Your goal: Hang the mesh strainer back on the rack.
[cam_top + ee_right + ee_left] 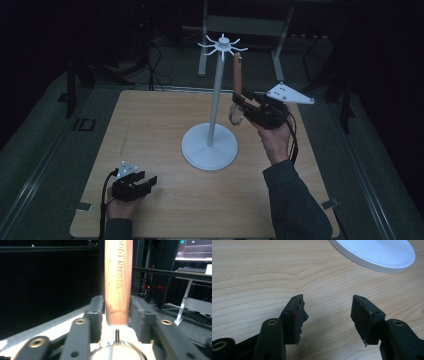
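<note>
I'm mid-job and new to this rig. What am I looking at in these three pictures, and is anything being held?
No robot arm here: a person holds a two-jaw gripper in each hand. The high view looks down on the wooden table from above; the other two pictures come from cameras riding on each gripper, looking along its black jaws.

On the table stands a white stand with a round base and hooks on top. The left gripper rests low near the table's front edge, jaws open, nothing between them.

The right gripper is raised beside the stand. An upright wooden handle of a kitchen tool, with a metal ring below it, stands between its jaws. Whether the jaws press on it is unclear.
</note>
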Motion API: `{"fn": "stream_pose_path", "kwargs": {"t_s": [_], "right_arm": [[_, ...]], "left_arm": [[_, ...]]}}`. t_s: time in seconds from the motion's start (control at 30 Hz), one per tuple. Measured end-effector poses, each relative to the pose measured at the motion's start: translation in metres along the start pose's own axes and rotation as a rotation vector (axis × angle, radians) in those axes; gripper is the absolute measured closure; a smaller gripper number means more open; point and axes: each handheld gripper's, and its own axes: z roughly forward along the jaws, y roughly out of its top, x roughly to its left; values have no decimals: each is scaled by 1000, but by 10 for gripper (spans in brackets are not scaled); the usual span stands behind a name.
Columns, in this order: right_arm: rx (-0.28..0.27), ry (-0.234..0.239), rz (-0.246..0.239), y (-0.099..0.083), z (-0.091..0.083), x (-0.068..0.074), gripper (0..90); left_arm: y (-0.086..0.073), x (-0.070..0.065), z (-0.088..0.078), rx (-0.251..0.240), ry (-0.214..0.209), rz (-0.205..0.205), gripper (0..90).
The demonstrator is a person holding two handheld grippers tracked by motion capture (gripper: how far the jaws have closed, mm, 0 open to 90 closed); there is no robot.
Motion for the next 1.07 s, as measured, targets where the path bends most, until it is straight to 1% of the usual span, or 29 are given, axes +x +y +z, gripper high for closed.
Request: {"fn": "stream_pose_path", "kwargs": {"t_s": [0.07, 0.17, 0.33, 0.43, 0.5, 0.6, 0.67, 0.77, 0.83, 0.87, 1.0, 1.03, 1.07], "right_arm": [[13, -22, -25, -1, -1, 2, 543], [24, -37, -55, -3, -2, 3, 497], [57, -42, -88, -4, -3, 7, 428], [90, -53, -111, -5, -3, 9, 403], [111, -53, -118, -6, -2, 10, 380], [163, -65, -133, -11, -1, 11, 370], [194, -54, -132, -15, 0, 10, 370], [239, -58, -129, -22, 0, 8, 371], [273, -51, -118, -28, 0, 5, 372], [293, -46, -112, -32, 0, 4, 373], [372, -43, -115, -49, -1, -1, 373], [372, -43, -115, -49, -1, -1, 373], [391, -43, -115, -55, -2, -3, 372]], "left_arm": [[0, 0, 0, 1, -2, 2, 446], [0, 0, 0, 0, -2, 1, 446], [0, 0, 0, 2, 0, 5, 446], [0, 0, 1, 3, 0, 5, 446], [0, 0, 1, 2, 0, 5, 446], [0, -1, 1, 2, 0, 5, 445], [0, -1, 1, 1, 1, 5, 445], [0, -1, 1, 1, 1, 5, 446], [1, -1, 1, 1, 1, 6, 445], [0, -1, 1, -1, 2, 5, 445], [0, -1, 1, -1, 2, 6, 445], [0, -1, 1, -1, 2, 6, 446], [0, -1, 1, -1, 2, 6, 446]]}}
